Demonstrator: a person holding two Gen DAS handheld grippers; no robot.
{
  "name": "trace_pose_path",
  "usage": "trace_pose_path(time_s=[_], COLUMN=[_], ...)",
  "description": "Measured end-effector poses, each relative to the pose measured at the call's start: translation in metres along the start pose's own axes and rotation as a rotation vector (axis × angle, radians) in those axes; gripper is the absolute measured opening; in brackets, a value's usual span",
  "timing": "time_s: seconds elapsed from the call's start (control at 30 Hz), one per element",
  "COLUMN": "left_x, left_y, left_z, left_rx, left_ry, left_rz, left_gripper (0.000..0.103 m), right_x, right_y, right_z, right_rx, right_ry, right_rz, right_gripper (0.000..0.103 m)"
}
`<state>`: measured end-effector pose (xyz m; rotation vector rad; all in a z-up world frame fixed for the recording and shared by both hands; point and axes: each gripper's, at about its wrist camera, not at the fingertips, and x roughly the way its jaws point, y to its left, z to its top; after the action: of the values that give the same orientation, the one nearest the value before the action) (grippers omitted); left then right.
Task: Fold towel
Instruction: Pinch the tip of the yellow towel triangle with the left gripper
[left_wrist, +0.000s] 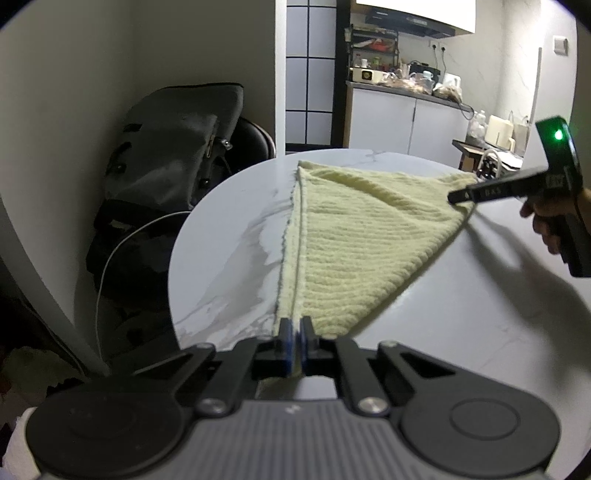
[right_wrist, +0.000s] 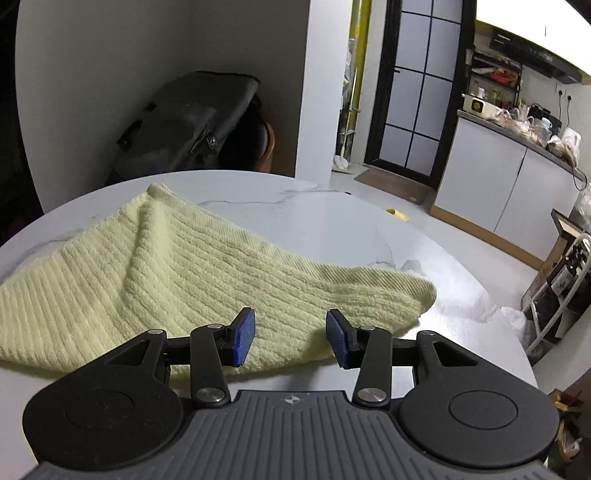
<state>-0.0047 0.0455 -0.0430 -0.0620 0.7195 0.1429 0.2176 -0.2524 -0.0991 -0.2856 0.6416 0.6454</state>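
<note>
A pale yellow ribbed towel (left_wrist: 362, 236) lies on a round white marble table (left_wrist: 236, 236), folded into a rough triangle. My left gripper (left_wrist: 295, 328) is shut on the towel's near corner, its blue pads pinching the cloth. My right gripper (right_wrist: 290, 338) is open, its blue pads apart just above the towel's (right_wrist: 207, 273) near edge, with nothing between them. The right gripper also shows in the left wrist view (left_wrist: 458, 196), its fingertips over the towel's far right corner.
A dark backpack (left_wrist: 173, 147) leans on a chair by the wall to the left of the table (right_wrist: 332, 221). A white cable (left_wrist: 110, 254) hangs beside it. A kitchen counter (left_wrist: 406, 92) with clutter stands behind.
</note>
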Motion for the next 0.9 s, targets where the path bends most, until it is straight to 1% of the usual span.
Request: trace_pose_path(time_s=[0.07,0.1,0.2,0.3,0.4,0.53,0.63,0.7,0.73,0.8,0.9], left_x=[-0.001,-0.002,-0.001,-0.001,-0.002,-0.006,-0.013,-0.015,-0.016,-0.019,-0.023], left_y=[0.003,0.005,0.006,0.007,0.007,0.012,0.017,0.02,0.02,0.021,0.021], left_z=[0.0,-0.001,-0.001,0.0,0.0,0.0,-0.004,-0.007,-0.008,-0.012,-0.015], left_rx=[-0.007,-0.011,-0.011,-0.016,-0.018,-0.022,-0.012,-0.014,-0.015,-0.016,-0.015], left_ry=[0.0,0.0,-0.005,-0.006,-0.003,-0.009,-0.017,-0.009,-0.007,-0.009,-0.018], left_rz=[-0.001,-0.004,-0.001,0.004,0.015,0.031,0.038,0.042,0.042,0.035,0.029], left_gripper=[0.005,0.005,0.008,0.01,0.014,0.014,0.015,0.015,0.018,0.019,0.026], right_x=[-0.003,-0.003,-0.007,-0.009,-0.012,-0.02,-0.027,-0.032,-0.034,-0.037,-0.042], right_y=[-0.003,-0.004,-0.011,-0.014,-0.016,-0.016,-0.011,-0.002,0.002,0.011,0.022], right_z=[-0.002,-0.003,-0.008,-0.011,-0.013,-0.013,-0.013,-0.014,-0.014,-0.015,-0.016], right_rx=[0.008,0.012,0.042,0.055,0.063,0.065,0.056,0.031,0.019,-0.006,-0.025], right_ry=[0.005,0.005,0.004,0.011,0.019,0.006,-0.023,-0.038,-0.042,-0.051,-0.065], right_rz=[0.001,0.001,-0.002,-0.006,-0.015,-0.031,-0.012,0.014,0.029,0.049,0.071], right_gripper=[0.049,0.055,0.061,0.065,0.066,0.066,0.066,0.066,0.066,0.066,0.066])
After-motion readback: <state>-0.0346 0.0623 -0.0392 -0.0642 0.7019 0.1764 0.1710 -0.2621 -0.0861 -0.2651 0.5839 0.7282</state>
